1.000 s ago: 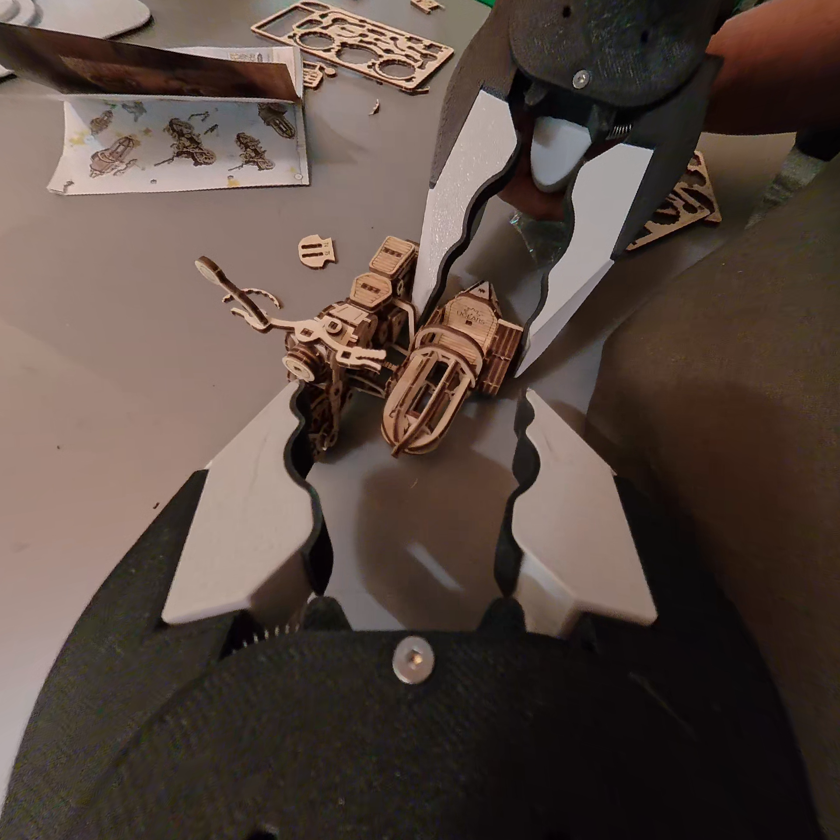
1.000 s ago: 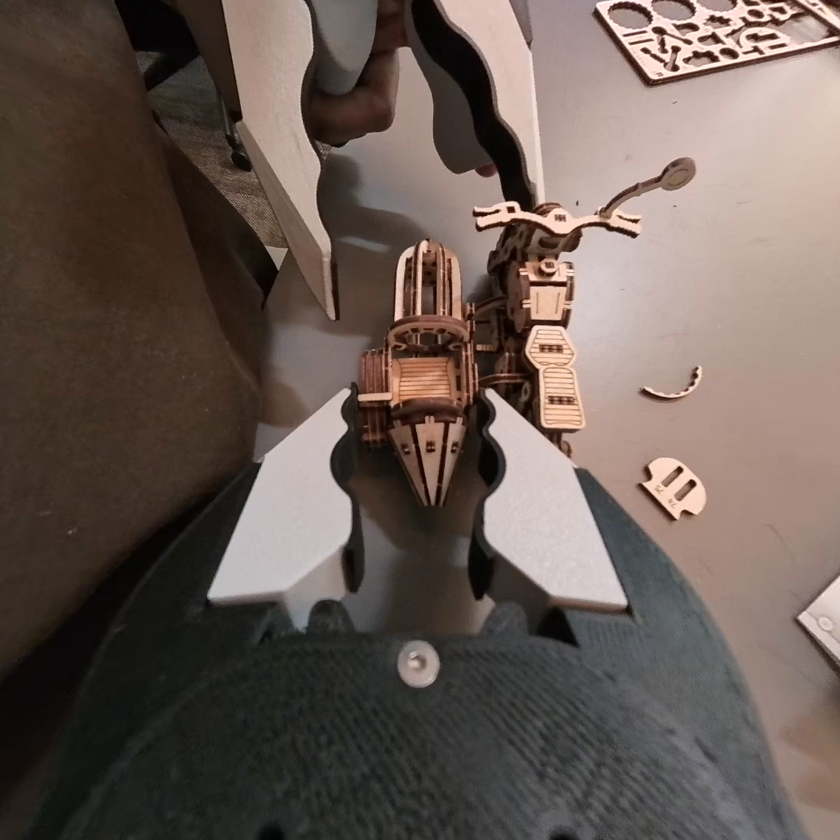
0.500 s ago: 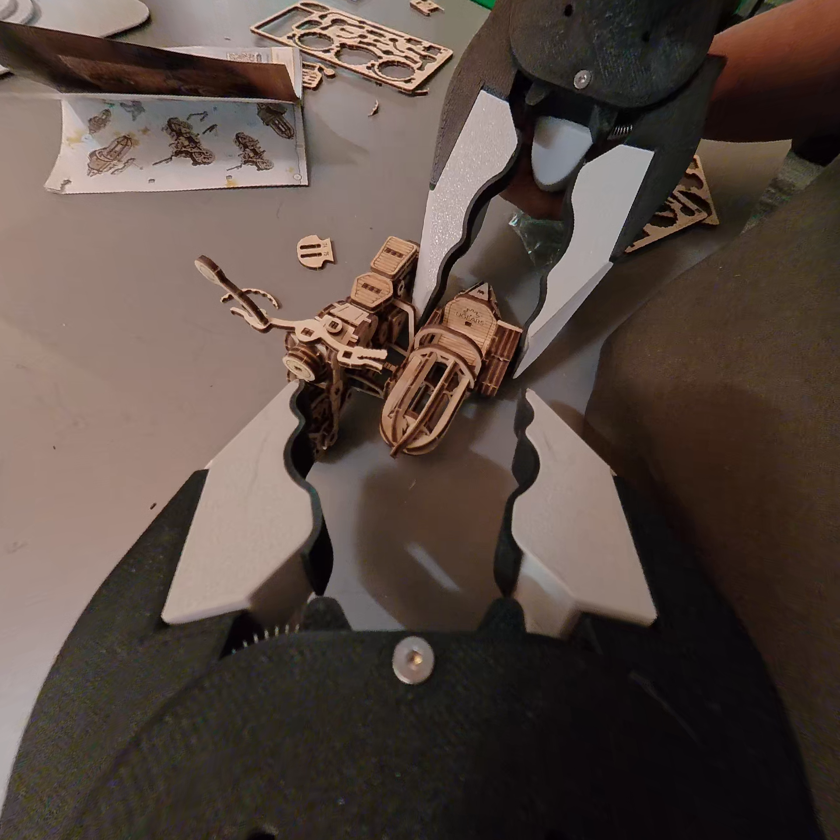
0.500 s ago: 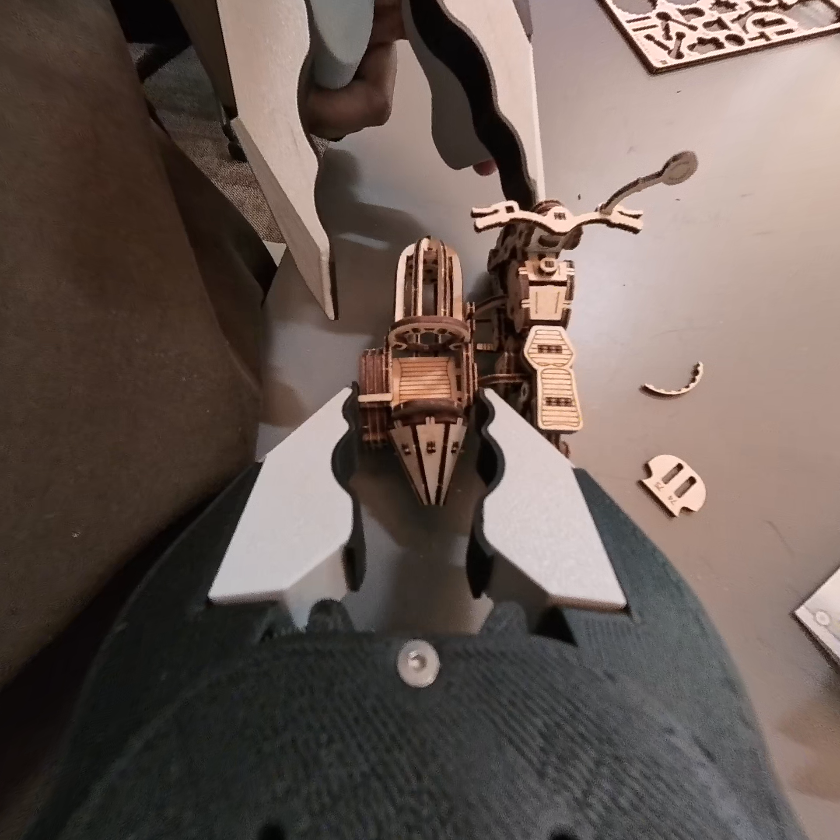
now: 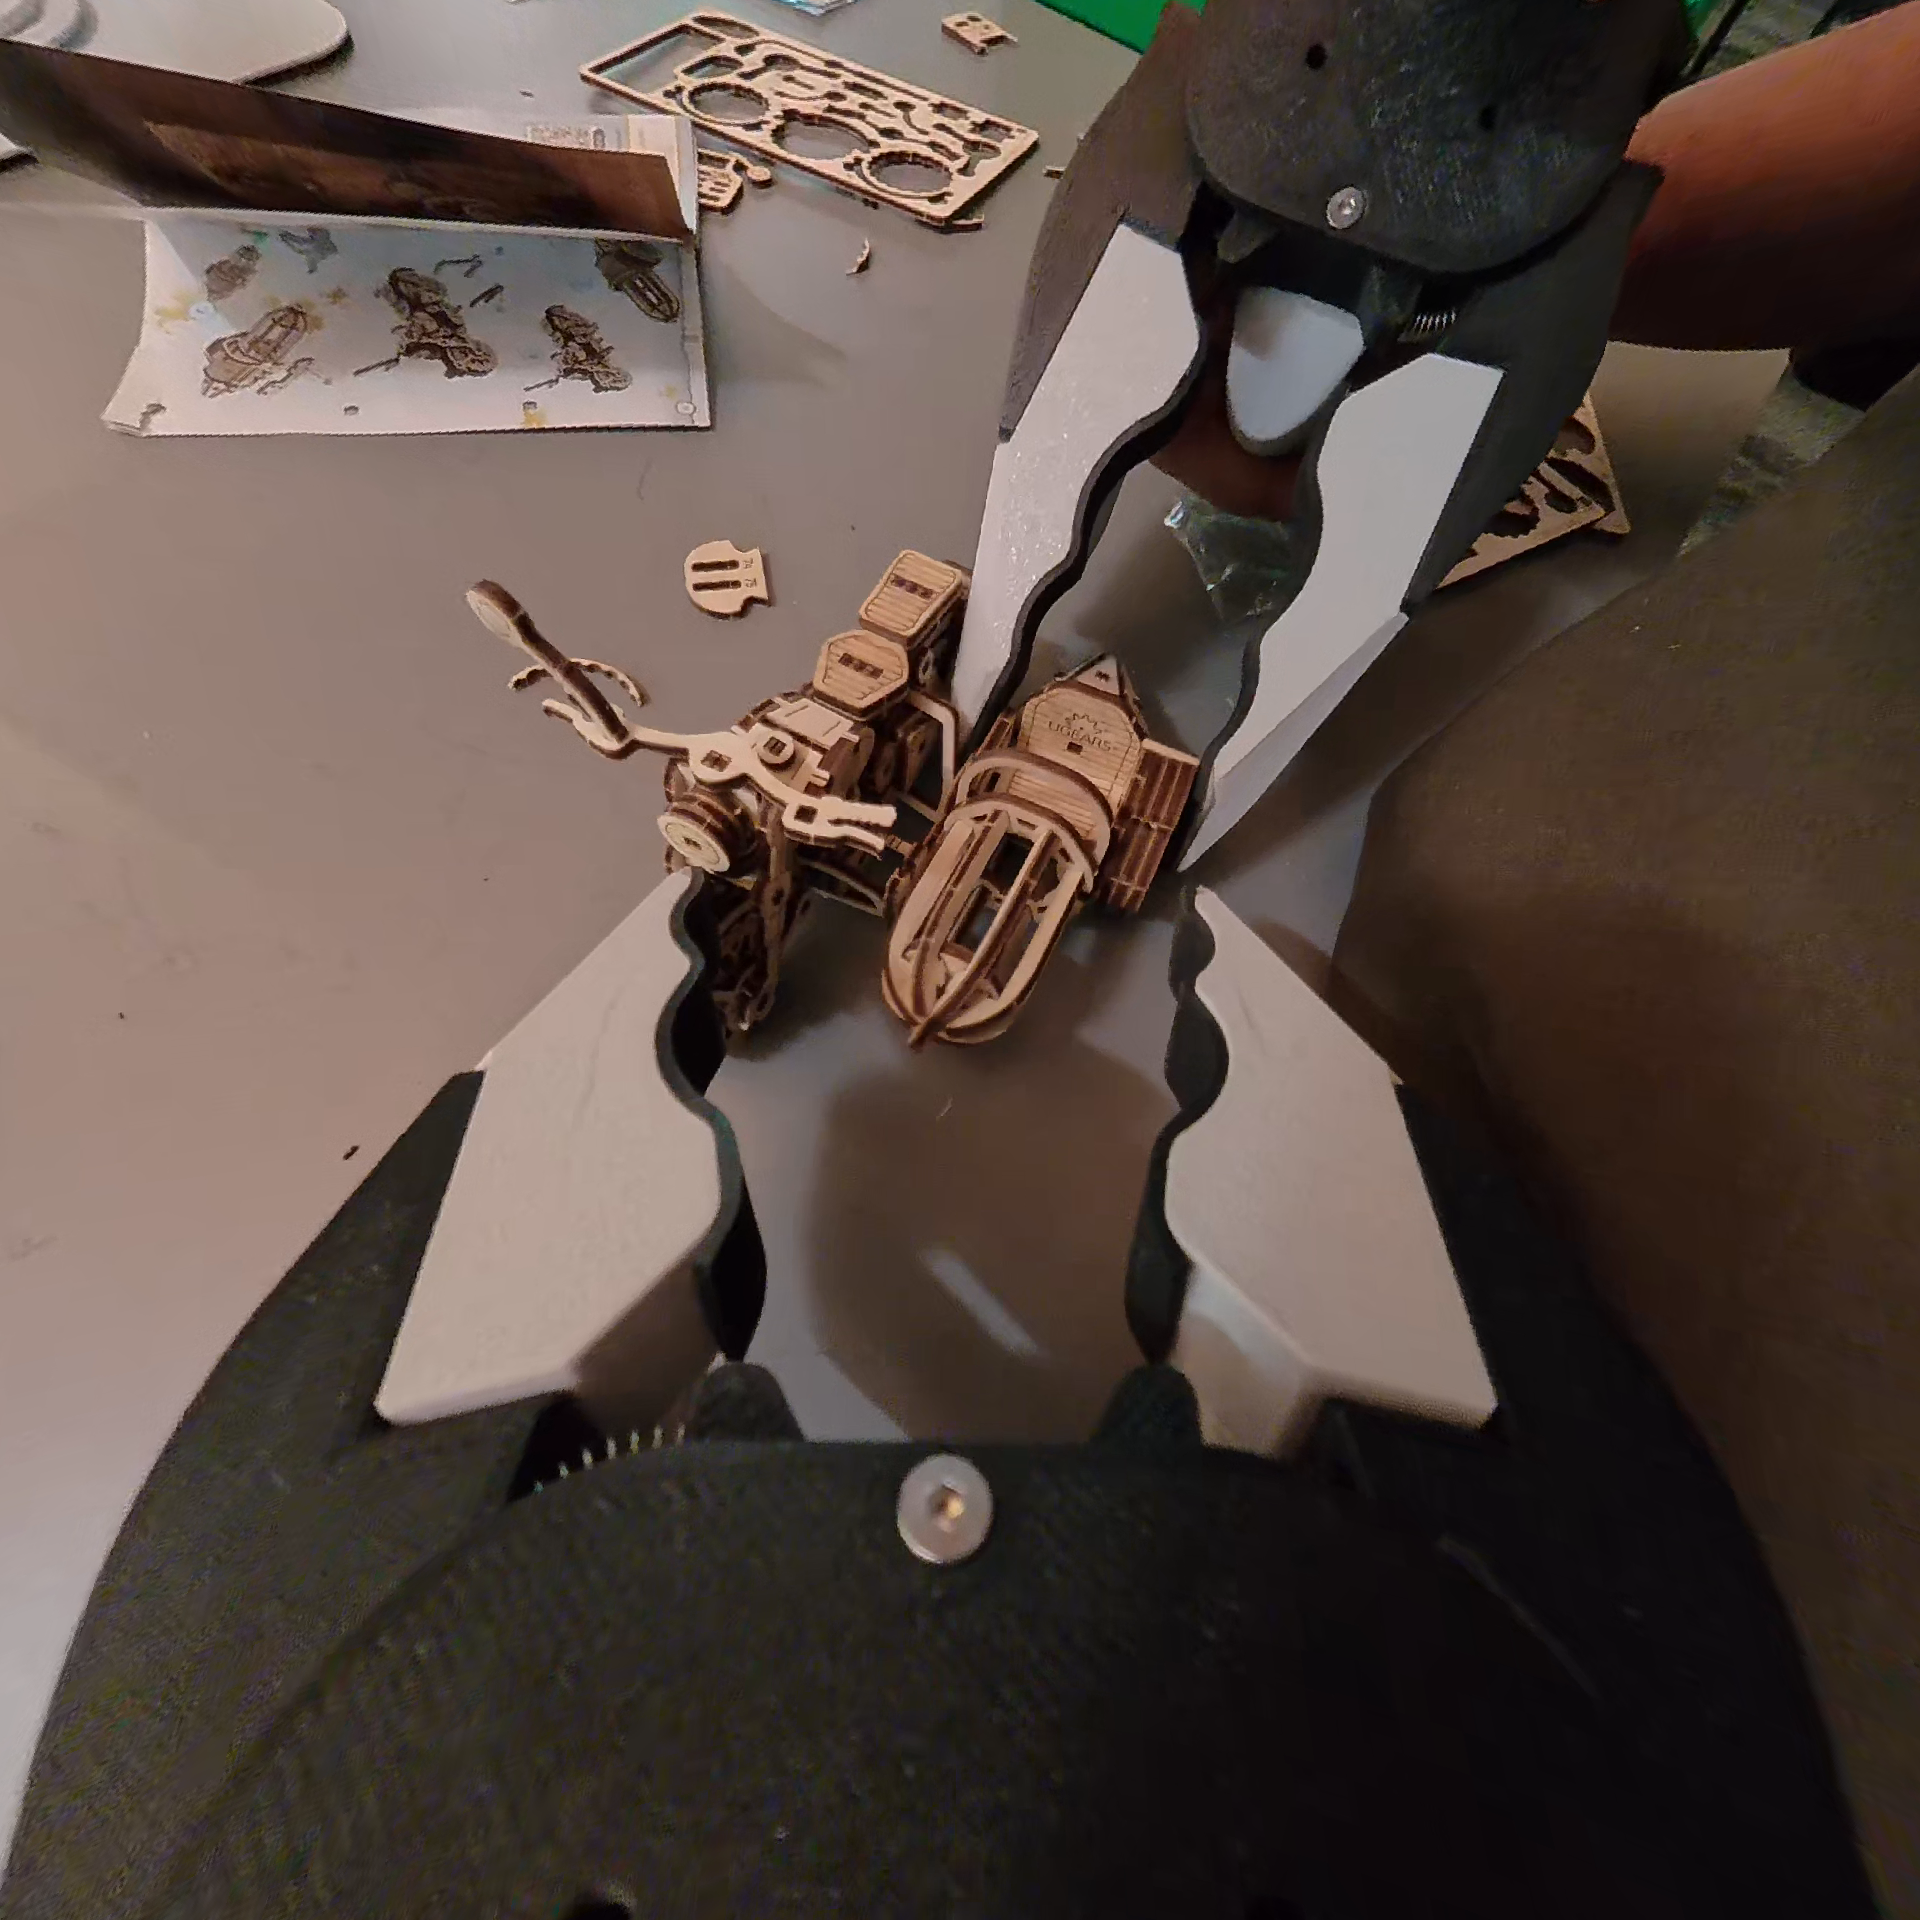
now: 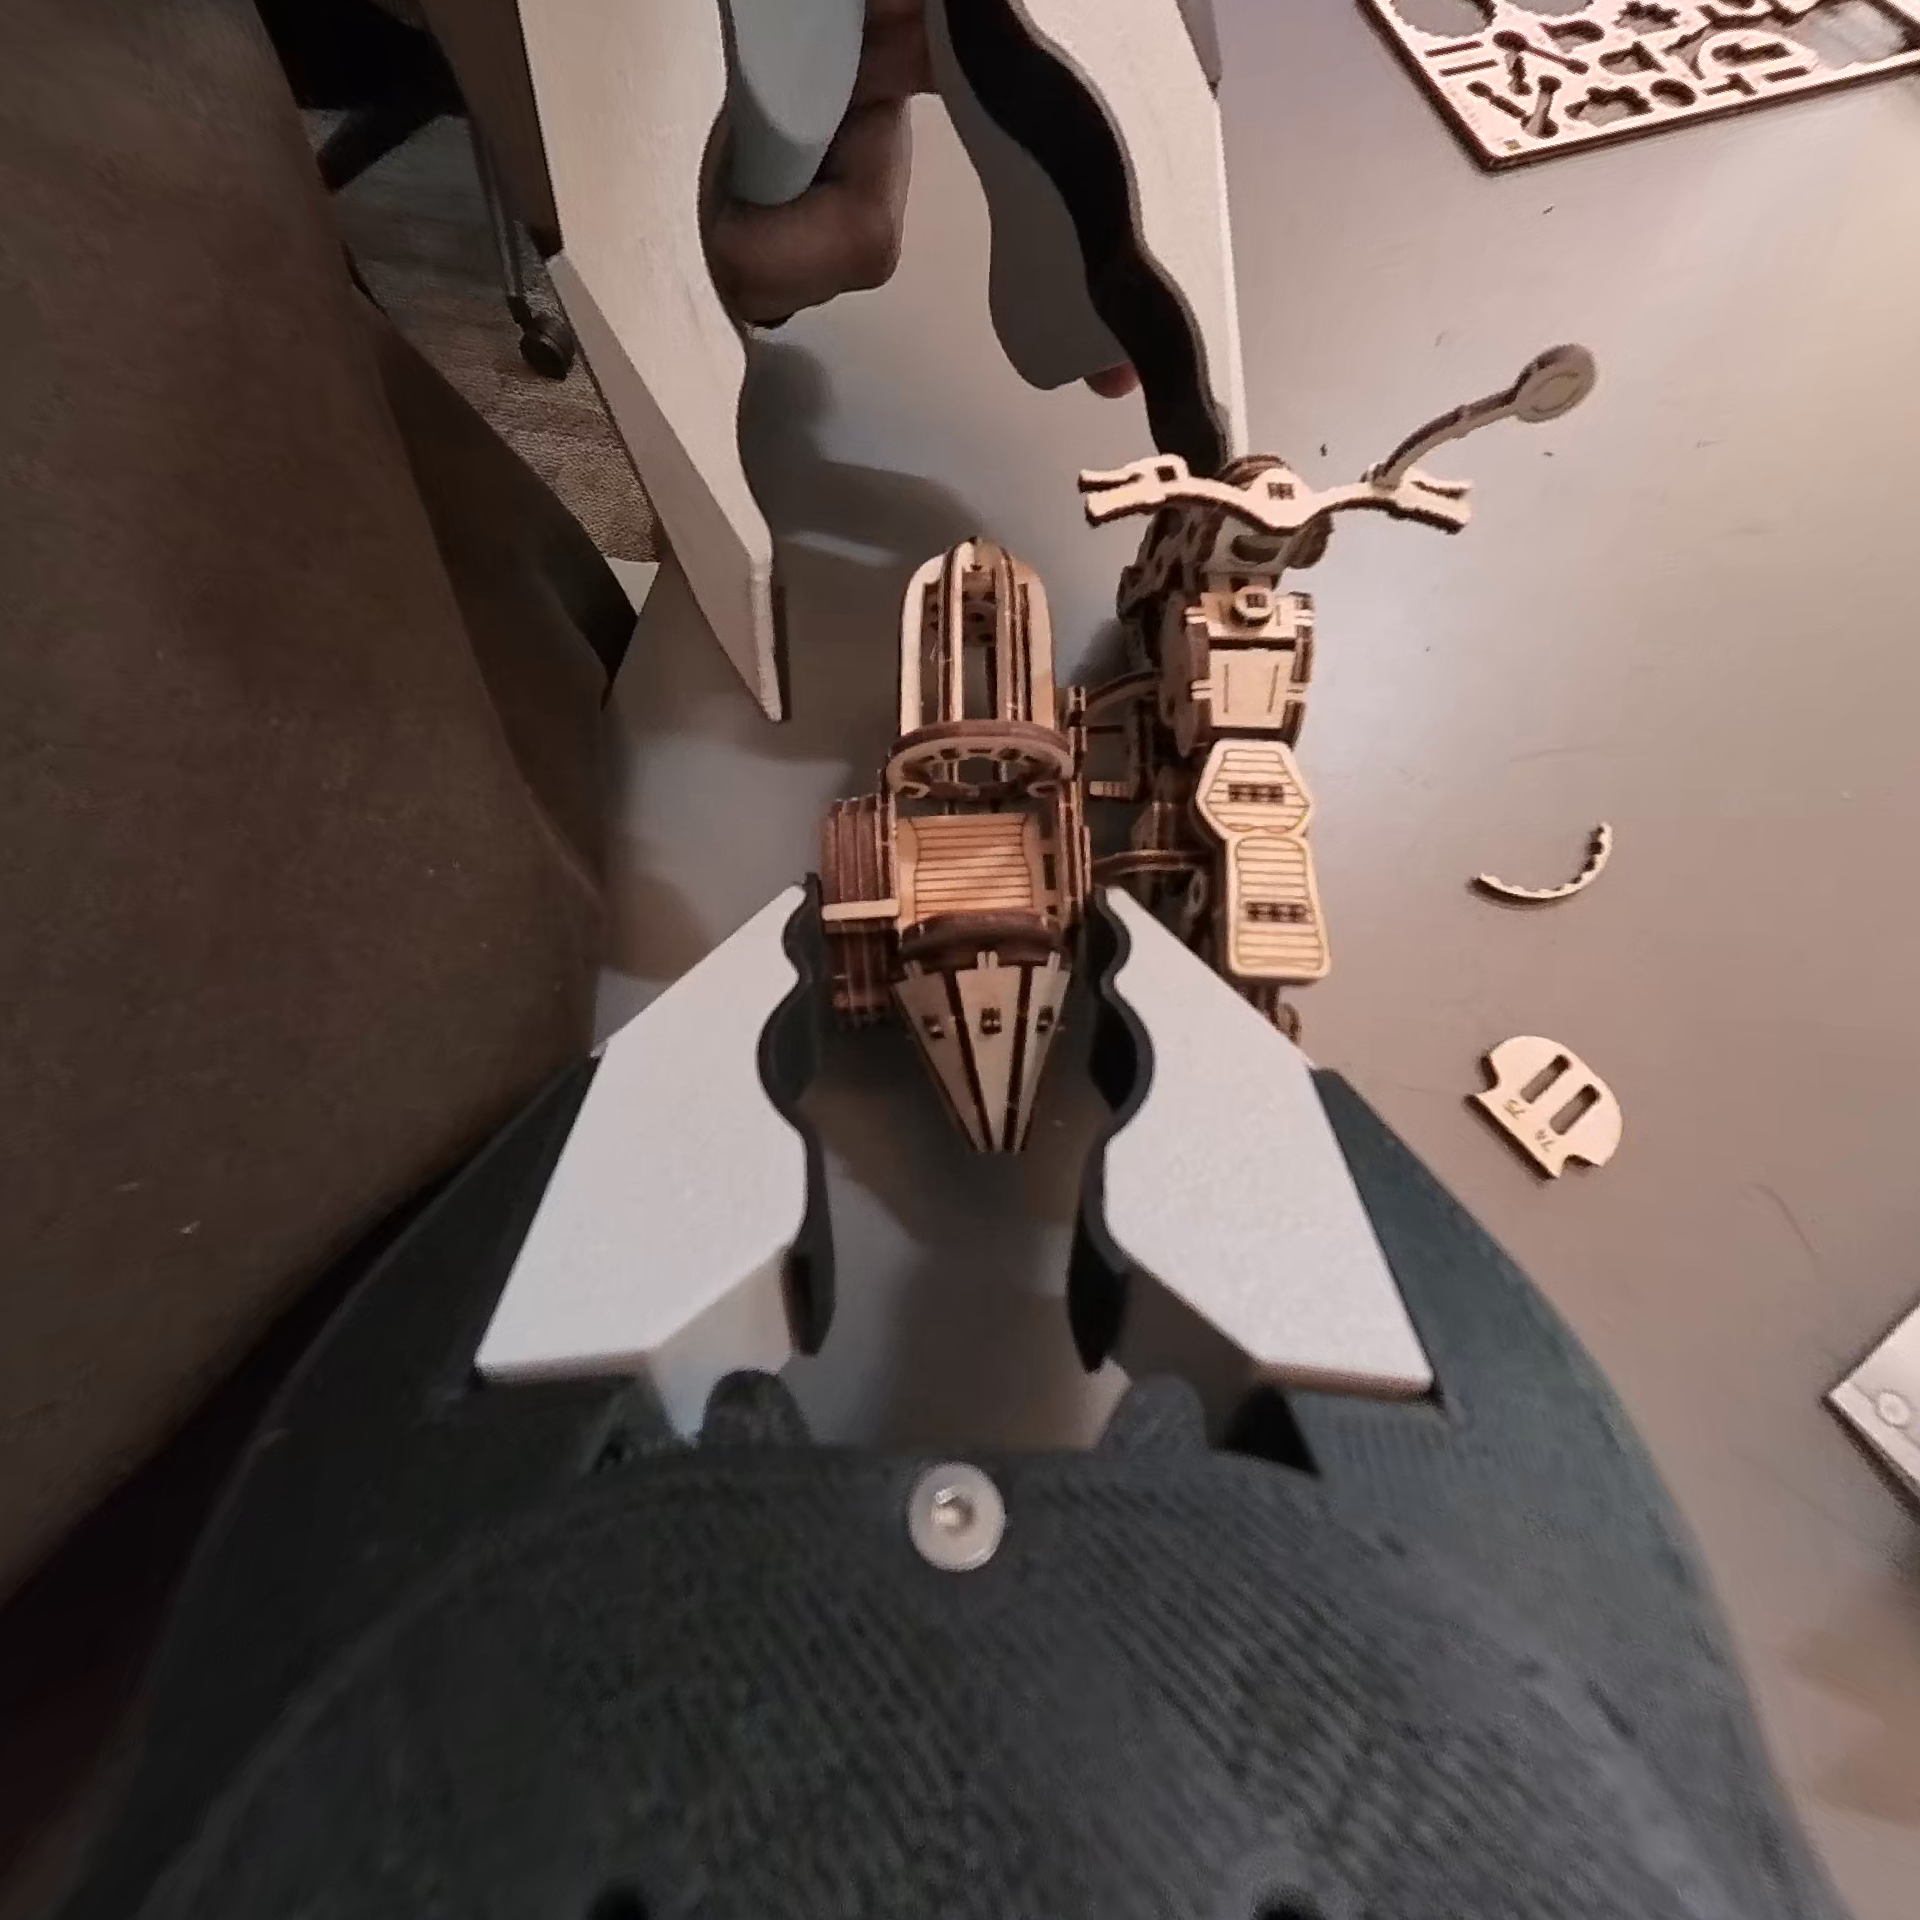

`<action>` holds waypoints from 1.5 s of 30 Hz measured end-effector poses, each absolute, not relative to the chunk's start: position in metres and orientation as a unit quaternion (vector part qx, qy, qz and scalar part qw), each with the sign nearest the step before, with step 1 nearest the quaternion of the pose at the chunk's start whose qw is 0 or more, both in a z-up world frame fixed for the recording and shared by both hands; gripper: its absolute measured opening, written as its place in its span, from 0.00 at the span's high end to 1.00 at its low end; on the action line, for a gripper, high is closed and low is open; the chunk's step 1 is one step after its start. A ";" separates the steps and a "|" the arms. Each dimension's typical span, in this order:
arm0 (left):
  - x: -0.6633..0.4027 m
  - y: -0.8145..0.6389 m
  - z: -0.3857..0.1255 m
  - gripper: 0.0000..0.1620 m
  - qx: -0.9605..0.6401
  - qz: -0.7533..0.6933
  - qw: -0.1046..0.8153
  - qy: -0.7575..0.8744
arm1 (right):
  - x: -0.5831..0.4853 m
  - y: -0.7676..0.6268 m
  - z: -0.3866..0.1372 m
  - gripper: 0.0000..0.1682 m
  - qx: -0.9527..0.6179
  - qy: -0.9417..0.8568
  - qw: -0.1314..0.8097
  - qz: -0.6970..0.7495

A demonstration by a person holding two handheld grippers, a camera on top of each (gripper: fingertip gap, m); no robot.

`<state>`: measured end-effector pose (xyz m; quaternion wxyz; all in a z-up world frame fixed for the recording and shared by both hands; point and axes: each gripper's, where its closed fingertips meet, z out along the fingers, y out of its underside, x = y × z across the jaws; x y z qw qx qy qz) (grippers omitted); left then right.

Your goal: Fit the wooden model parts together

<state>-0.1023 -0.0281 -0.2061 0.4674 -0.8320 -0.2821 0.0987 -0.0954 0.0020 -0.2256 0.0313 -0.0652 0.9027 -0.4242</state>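
Note:
A wooden motorcycle (image 5: 790, 769) stands on the grey table (image 5: 260, 831) with a wooden sidecar (image 5: 1029, 831) close at its side. My right gripper (image 6: 961, 899) is shut on the rear of the sidecar (image 6: 966, 894), one finger on each side. It also shows in the left wrist view (image 5: 1081, 784), coming down from the far side. My left gripper (image 5: 935, 894) is open and faces the front ends of both models. Its left fingertip (image 5: 665, 935) is beside the motorcycle's front wheel. It appears at the top of the right wrist view (image 6: 982, 577). The motorcycle (image 6: 1247, 748) stands to the right of the sidecar there.
An instruction sheet (image 5: 416, 322) and a dark folded booklet (image 5: 343, 166) lie at the far left. Punched-out wooden part sheets (image 5: 821, 114) (image 6: 1662, 62) lie on the table. A slotted round piece (image 6: 1548, 1107) and a curved piece (image 6: 1548, 873) lie loose. Olive fabric (image 5: 1662, 1039) borders the table edge. The left gripper's tips are roughly 5 cm from the right gripper's. From the right gripper's tips to the slotted round piece (image 6: 1548, 1107) is close to 10 cm. My left wrist view (image 5: 727, 575) looks at it from another angle.

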 end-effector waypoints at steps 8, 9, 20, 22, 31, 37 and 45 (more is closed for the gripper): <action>-0.107 -0.038 -0.203 0.43 -0.828 0.108 0.468 -0.290 | -0.097 0.013 -0.221 0.63 -0.034 0.906 0.028 -0.421; -0.108 -0.041 -0.201 0.42 -0.825 0.108 0.472 -0.293 | -0.097 0.015 -0.221 0.63 -0.028 0.905 0.027 -0.423; -0.118 -0.044 -0.211 0.29 -0.862 0.066 0.448 -0.228 | -0.095 0.005 -0.222 0.59 0.001 0.902 0.020 -0.431; -0.118 -0.041 -0.215 0.29 -0.866 0.057 0.445 -0.220 | -0.096 0.002 -0.221 0.59 0.005 0.902 0.019 -0.432; -0.108 -0.034 -0.225 0.37 -0.875 0.036 0.437 -0.205 | -0.101 -0.003 -0.224 0.64 0.028 0.902 0.014 -0.430; -0.109 -0.035 -0.225 0.43 -0.876 0.040 0.436 -0.204 | -0.102 -0.005 -0.224 0.65 0.039 0.900 0.016 -0.433; -0.112 -0.038 -0.225 0.51 -0.875 0.050 0.434 -0.207 | -0.099 -0.006 -0.224 0.69 0.038 0.898 0.025 -0.437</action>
